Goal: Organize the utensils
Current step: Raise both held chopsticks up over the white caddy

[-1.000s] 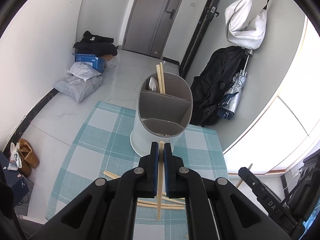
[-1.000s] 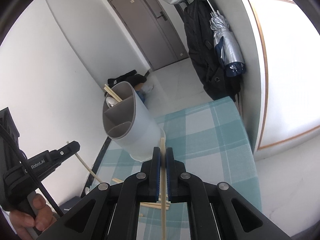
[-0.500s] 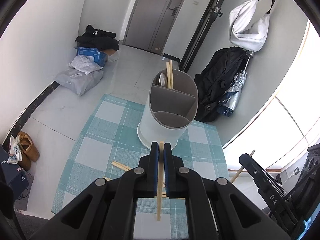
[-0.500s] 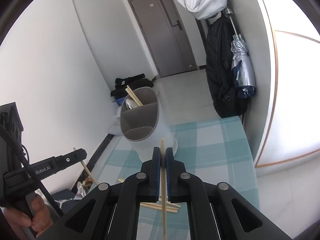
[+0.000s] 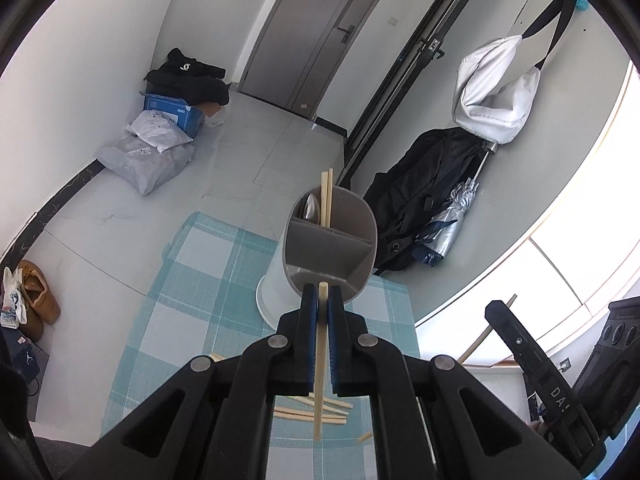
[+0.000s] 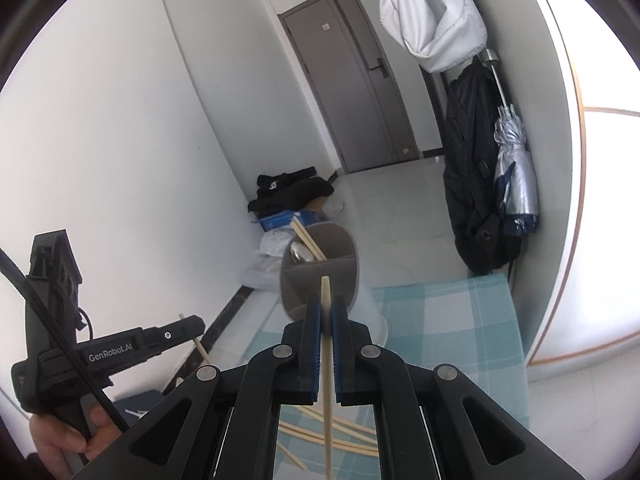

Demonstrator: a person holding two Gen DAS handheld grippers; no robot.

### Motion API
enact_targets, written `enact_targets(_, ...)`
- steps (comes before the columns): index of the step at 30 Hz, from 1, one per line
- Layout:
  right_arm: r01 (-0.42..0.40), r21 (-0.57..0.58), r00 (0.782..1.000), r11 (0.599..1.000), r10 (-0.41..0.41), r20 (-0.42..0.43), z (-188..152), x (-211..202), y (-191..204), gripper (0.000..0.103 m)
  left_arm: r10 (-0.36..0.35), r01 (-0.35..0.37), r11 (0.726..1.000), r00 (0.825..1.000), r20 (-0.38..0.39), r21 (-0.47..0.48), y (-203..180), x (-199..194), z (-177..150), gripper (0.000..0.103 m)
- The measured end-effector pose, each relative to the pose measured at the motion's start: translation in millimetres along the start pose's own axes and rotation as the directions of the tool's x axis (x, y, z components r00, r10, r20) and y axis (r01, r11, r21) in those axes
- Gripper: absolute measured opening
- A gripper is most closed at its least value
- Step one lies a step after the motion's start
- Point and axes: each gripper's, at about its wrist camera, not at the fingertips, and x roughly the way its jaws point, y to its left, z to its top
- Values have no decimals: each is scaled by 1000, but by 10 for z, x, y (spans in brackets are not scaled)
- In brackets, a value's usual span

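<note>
Above the checked tablecloth [image 5: 192,320] we hold one chopstick [image 5: 320,360] clamped in the left gripper [image 5: 321,300] and another chopstick [image 6: 327,360] in the right gripper [image 6: 326,312], mid-carry toward the holder [image 5: 332,248], next tipping each into its far compartment beside the stored pair

one holder [image 5: 332,248], two chopsticks [image 5: 326,196] and one spoon [image 5: 310,210] inside.

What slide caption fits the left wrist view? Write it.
Left tool clamps a pale wooden chopstick before the grey divided utensil holder.
</note>
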Motion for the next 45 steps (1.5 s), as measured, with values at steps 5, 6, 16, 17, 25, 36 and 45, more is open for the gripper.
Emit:
enact_targets(5, -3, -76, 999, 997, 7, 44, 333, 33, 149, 4, -45, 47, 998, 998, 36, -38, -24, -37, 315, 2)
enact_targets(6, -5, -84, 999, 996, 9, 49, 392, 51, 165, 4, -51, 53, 997, 998, 43, -47, -19, -37, 384, 2)
enact_targets(16, 1, -140, 996, 990, 12, 94, 991, 375, 198, 4, -105, 120, 982, 989, 108, -145, 51, 122, 1053, 2)
enact_targets(17, 2, -152, 995, 988, 12, 95, 1046, 419, 204, 4, -107, 124, 981, 987, 116, -149, 52, 146, 1116, 2)
enact_targets(25, -2, -187, 995, 982, 22, 102, 1458, 817, 186, 4, -108, 129, 981, 983, 149, -143, 63, 358, 1507, 2)
enact_targets(36, -4, -199, 993, 980, 27, 112, 1656, 1320, 172, 4, -46, 46, 999, 991, 124, 3, 50, 645, 1584, 2)
enact_targets(45, -35, -250, 996, 968, 54, 69, 1436, 1554, 160, 4, -30, 18, 995, 992, 122, 95, -19, 786, 1496, 2)
